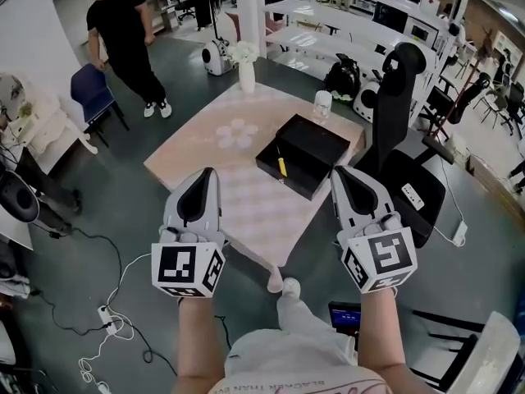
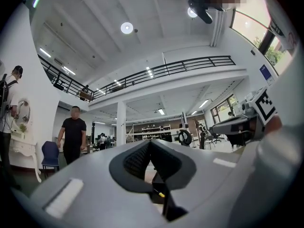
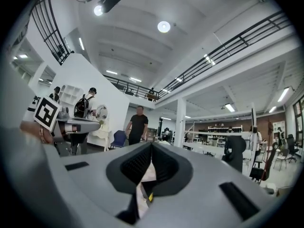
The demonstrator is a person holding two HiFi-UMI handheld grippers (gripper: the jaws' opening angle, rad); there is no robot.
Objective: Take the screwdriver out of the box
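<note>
A: Where to look for the screwdriver (image 1: 281,166)?
B: Inside the box (image 1: 316,142), against the wall nearest the grippers. Yellow handle at the near end, dark shaft pointing deeper into the box. Touched by nothing.
A: And the box itself?
B: Black, shallow, open on top, resting on a pale pink table (image 1: 246,199).
A: Left gripper (image 1: 205,174)?
B: Short of the box and off to its left, over the table. Fingers pressed together, nothing between them.
A: Right gripper (image 1: 340,172)?
B: Also short of the box, close by its near right corner. Fingers shut tight as well, holding nothing.
A: Anything of the box in the gripper views?
B: Yes, in both: a dark edge of the box and a speck of the yellow handle, seen through the gap under the closed pads.
A: What else around the box?
B: Just beyond its far corner, a small white cup (image 1: 322,103). Farther beyond and to the left, a white vase (image 1: 246,74) with pale flowers. Right of the box, beside the table, a black chair (image 1: 399,113). Well beyond the box on the left, a person (image 1: 121,35) in black, standing near a blue chair (image 1: 92,90).
</note>
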